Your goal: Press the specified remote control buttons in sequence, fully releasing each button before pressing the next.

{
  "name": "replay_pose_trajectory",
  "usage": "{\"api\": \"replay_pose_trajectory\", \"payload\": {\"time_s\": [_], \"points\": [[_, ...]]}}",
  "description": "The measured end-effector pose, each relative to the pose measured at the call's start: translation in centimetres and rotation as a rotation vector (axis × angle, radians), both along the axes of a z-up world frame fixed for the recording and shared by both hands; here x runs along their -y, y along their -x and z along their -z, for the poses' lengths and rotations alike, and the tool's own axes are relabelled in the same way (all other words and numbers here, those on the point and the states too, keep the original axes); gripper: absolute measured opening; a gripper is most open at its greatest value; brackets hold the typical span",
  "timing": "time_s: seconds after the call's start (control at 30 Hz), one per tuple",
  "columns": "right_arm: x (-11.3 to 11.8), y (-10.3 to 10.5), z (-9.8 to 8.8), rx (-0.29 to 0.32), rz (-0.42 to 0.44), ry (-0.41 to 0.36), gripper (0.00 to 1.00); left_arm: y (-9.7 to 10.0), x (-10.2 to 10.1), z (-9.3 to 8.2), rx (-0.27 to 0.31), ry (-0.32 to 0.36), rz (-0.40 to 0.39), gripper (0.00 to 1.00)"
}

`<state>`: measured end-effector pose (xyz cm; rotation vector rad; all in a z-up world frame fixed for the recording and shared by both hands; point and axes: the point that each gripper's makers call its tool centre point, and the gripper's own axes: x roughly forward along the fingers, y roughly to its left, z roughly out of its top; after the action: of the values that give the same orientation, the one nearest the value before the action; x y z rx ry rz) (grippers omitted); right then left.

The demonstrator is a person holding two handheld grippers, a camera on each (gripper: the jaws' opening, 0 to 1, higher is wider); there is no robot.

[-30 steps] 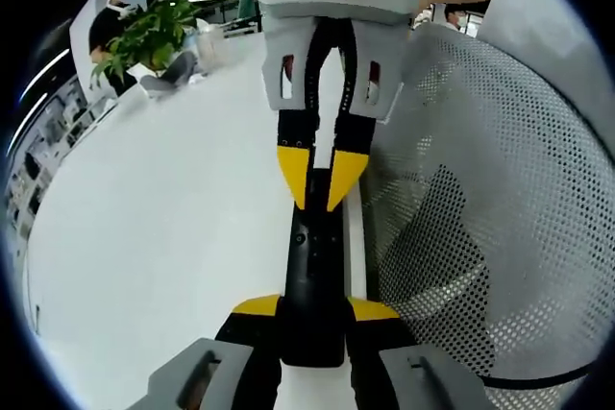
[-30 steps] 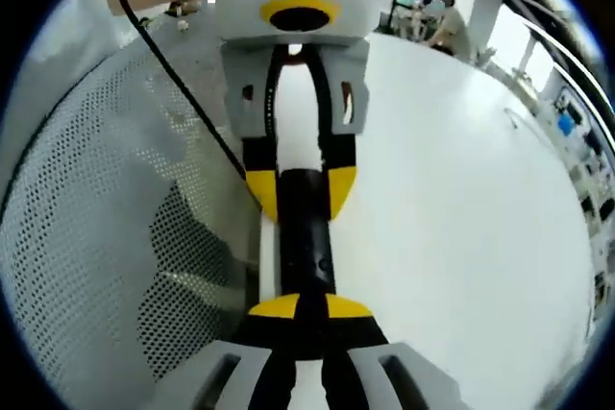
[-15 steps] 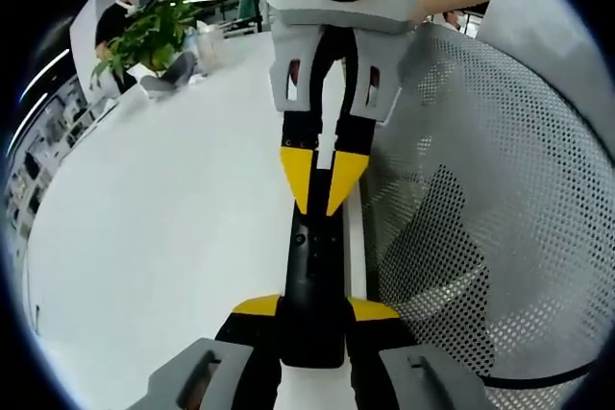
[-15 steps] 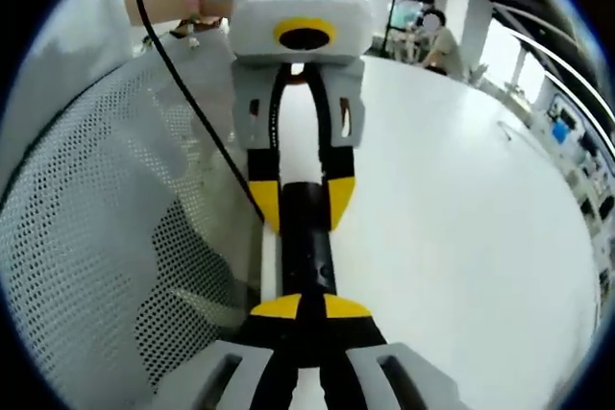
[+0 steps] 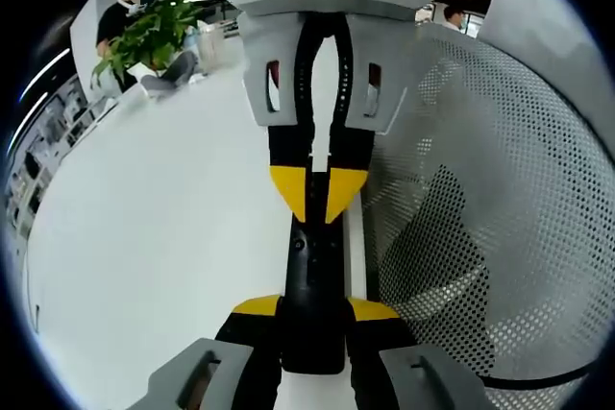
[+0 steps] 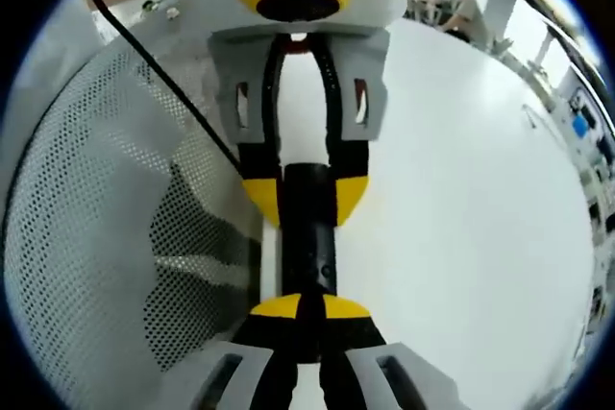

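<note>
I hold the black remote control (image 5: 312, 285) clamped between the yellow-tipped jaws of my left gripper (image 5: 314, 309), which grip its near end from both sides, so the remote runs lengthwise away from me just above the white table (image 5: 163, 218). In the left gripper view my right gripper (image 5: 317, 194) comes down from above with its two yellow tips pressed together into a point, and that point rests on the upper face of the remote near its far end, beside a small round button. In the right gripper view my right gripper (image 6: 300, 307) has its yellow tips closed side by side on top of the remote control (image 6: 307, 237), while my left gripper (image 6: 306, 201) faces me with its jaws either side of the black body. A white perforated mesh chair back (image 5: 490, 218) stands just beside the remote. A potted green plant (image 5: 149, 36) sits at the far edge of the table.
</note>
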<state>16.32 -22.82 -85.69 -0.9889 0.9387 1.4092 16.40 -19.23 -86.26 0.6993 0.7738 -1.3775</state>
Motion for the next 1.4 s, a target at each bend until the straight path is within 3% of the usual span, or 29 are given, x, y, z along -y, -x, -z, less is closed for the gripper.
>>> {"api": "replay_pose_trajectory", "payload": {"time_s": [0.13, 0.27, 0.37, 0.5, 0.53, 0.6, 0.7, 0.8, 1.4], "points": [[-0.05, -0.21, 0.07, -0.031, 0.025, 0.049, 0.03, 0.01, -0.01, 0.0, -0.001, 0.003, 0.0, 0.25], [0.24, -0.23, -0.03, -0.059, 0.048, 0.015, 0.03, 0.01, -0.01, -0.05, 0.0, 0.01, -0.005, 0.25], [0.18, -0.2, -0.17, -0.064, 0.084, -0.068, 0.03, 0.01, 0.0, -0.04, 0.0, 0.011, -0.008, 0.25], [0.09, -0.38, -0.4, -0.067, 0.225, -0.205, 0.02, 0.0, -0.01, -0.05, 0.0, 0.02, -0.018, 0.25], [0.1, -0.39, -0.44, -0.058, 0.227, -0.229, 0.02, 0.0, -0.02, -0.05, 0.0, 0.022, -0.02, 0.25], [0.07, -0.3, -0.55, -0.009, 0.205, -0.278, 0.02, 0.02, -0.03, -0.07, 0.0, 0.026, -0.021, 0.25], [0.03, -0.1, -0.52, 0.063, 0.133, -0.283, 0.02, 0.01, -0.02, -0.07, 0.001, 0.026, -0.019, 0.25], [-0.12, 0.06, -0.52, 0.094, 0.1, -0.277, 0.02, 0.01, -0.01, -0.07, 0.002, 0.022, -0.018, 0.25], [-0.38, 0.22, -0.51, 0.094, 0.014, -0.275, 0.0, 0.03, 0.07, -0.03, 0.002, 0.017, -0.017, 0.25]]}}
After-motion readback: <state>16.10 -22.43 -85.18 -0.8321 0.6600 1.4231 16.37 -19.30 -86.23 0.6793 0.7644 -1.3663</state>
